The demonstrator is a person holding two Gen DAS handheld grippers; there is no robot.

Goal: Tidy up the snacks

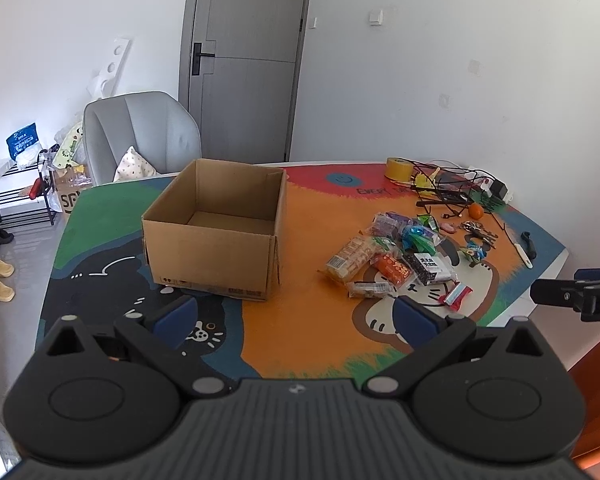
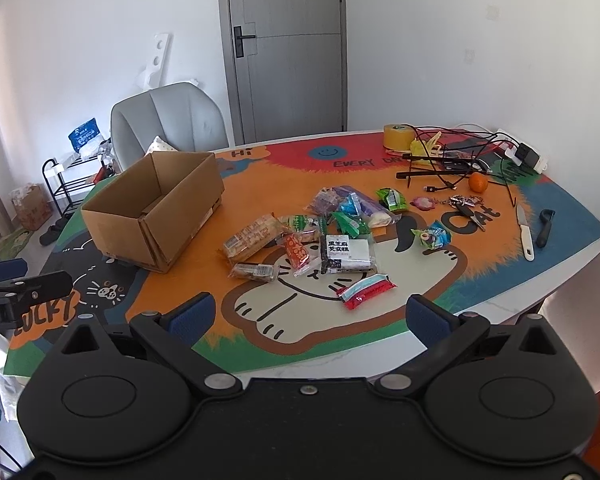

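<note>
An open, empty cardboard box (image 1: pixel 216 232) stands on the left of the colourful table mat (image 1: pixel 308 328); it also shows in the right wrist view (image 2: pixel 156 208). A pile of several snack packets (image 1: pixel 400 256) lies to its right, also in the right wrist view (image 2: pixel 312 236), with a red-and-blue packet (image 2: pixel 366 291) nearest the front. My left gripper (image 1: pixel 294 320) is open and empty, held above the table's near edge in front of the box. My right gripper (image 2: pixel 308 316) is open and empty, above the near edge in front of the snacks.
At the back right lie a tape roll (image 2: pixel 398 136), tangled cables (image 2: pixel 452 160), an orange (image 2: pixel 478 182), keys (image 2: pixel 466 204), a knife (image 2: pixel 525 232) and a peeler (image 2: pixel 545 226). A grey chair (image 1: pixel 140 136) and a shoe rack (image 1: pixel 16 196) stand behind the table's left side.
</note>
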